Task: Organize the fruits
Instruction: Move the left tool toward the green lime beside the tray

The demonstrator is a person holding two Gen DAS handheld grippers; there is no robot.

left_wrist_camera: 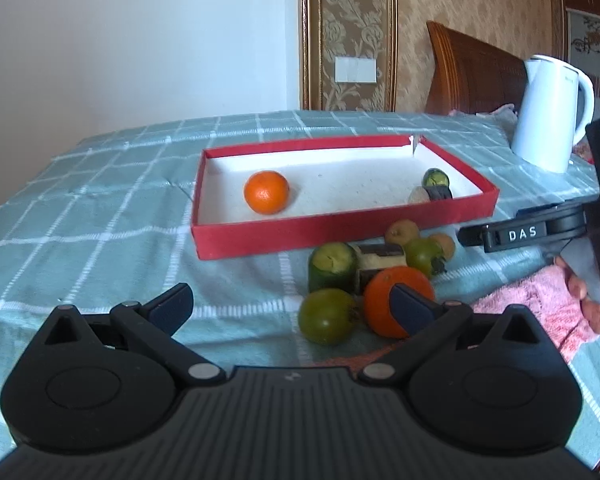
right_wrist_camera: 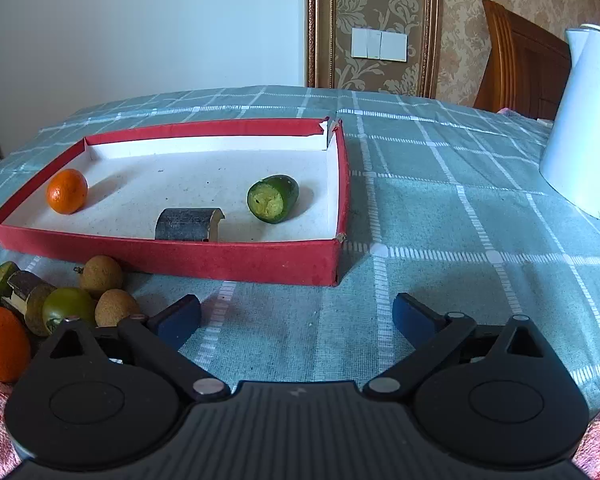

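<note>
Left gripper: its fingers are spread wide with nothing held; it is kept low over the checked cloth, just before the fruit pile.
Right gripper: also spread wide and empty, near the red box.
In the box: an orange, a green cut piece and a dark chunk are seen.
Pile outside the box: another orange, a green round fruit and small brown fruits are bunched together.
Only in the left view: a pink towel and the right tool's "DAS" label.
Both views: a white kettle is stood at the right.
</note>
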